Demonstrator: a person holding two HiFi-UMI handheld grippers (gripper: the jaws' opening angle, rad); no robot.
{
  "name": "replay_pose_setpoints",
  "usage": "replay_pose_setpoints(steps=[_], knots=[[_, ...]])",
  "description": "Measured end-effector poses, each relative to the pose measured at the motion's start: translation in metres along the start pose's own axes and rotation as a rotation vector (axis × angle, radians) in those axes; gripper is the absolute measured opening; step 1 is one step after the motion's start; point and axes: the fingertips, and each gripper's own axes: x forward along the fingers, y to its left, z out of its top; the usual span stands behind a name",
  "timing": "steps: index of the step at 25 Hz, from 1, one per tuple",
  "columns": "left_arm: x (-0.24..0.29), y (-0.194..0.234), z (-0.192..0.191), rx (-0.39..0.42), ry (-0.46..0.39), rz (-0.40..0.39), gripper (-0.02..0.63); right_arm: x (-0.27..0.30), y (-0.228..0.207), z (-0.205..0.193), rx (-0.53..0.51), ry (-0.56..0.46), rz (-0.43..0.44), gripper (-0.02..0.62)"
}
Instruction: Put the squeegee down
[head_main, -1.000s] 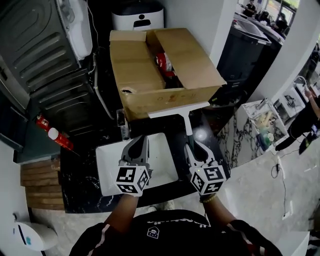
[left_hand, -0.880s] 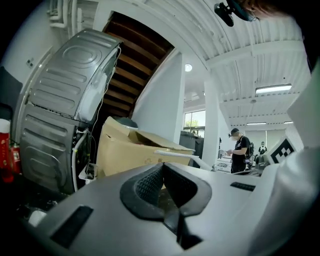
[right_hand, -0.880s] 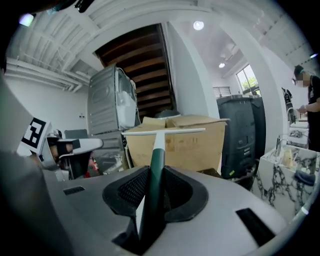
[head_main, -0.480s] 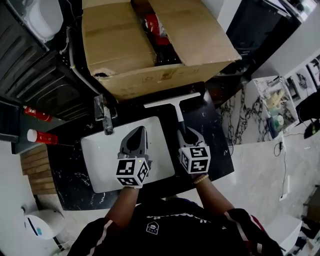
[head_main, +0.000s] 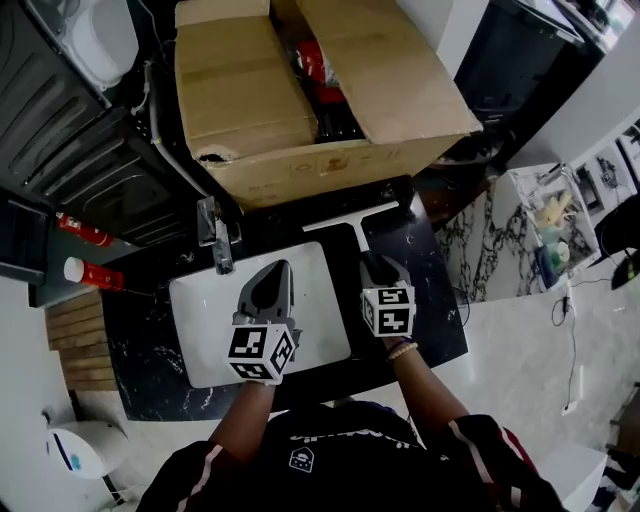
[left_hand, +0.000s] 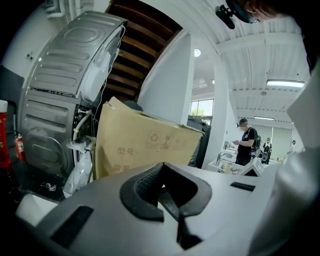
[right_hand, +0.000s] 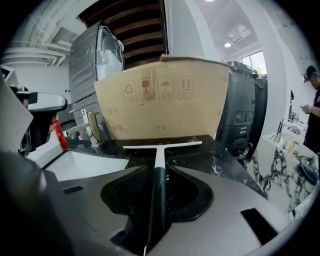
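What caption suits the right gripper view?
Right tool, jaws just opening around the squeegee handle, blade on the counter before a cardboard box.

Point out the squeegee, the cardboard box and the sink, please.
Squeegee (right_hand: 161, 145), right gripper view, middle of its white blade.
Cardboard box (head_main: 320, 165), head view, its front wall.
Sink (head_main: 195, 330), head view, bare white basin floor.

Black marble counter (head_main: 432, 292): inset white sink (head_main: 200, 335), squeegee (head_main: 352, 216).
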Motion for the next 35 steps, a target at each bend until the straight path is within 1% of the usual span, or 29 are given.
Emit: replay_pose_setpoints(steps=[3,7,8,10,11,13,16,19,23,35], knots=[[-0.022,0.001,0.027,0.020,-0.050,0.004,0.015,-0.032,0.006,0.036,-0.004,-0.100,0.007,0.153],[-0.069,0.009,0.078,0.051,-0.139,0.017,0.015,-0.101,0.035,0.101,-0.017,-0.284,0.046,0.146],[-0.083,0.012,0.091,0.060,-0.165,0.021,0.015,-0.119,0.046,0.118,-0.025,-0.330,0.067,0.130],[-0.113,0.018,0.115,0.084,-0.211,0.031,0.015,-0.155,0.072,0.148,-0.048,-0.414,0.120,0.072],[-0.128,0.021,0.124,0.099,-0.229,0.039,0.015,-0.173,0.086,0.160,-0.061,-0.452,0.149,0.054],[-0.156,0.027,0.137,0.124,-0.256,0.059,0.015,-0.209,0.115,0.178,-0.080,-0.518,0.210,0.038],[-0.188,0.037,0.148,0.130,-0.289,0.083,0.015,-0.249,0.151,0.192,-0.103,-0.591,0.285,0.037],[-0.208,0.043,0.156,0.119,-0.322,0.098,0.015,-0.270,0.174,0.195,-0.132,-0.622,0.308,0.037],[-0.226,0.041,0.162,0.124,-0.343,0.089,0.015,-0.281,0.190,0.189,-0.136,-0.621,0.318,0.037],[-0.239,0.036,0.172,0.135,-0.368,0.069,0.015,-0.293,0.201,0.185,-0.120,-0.624,0.313,0.037]])
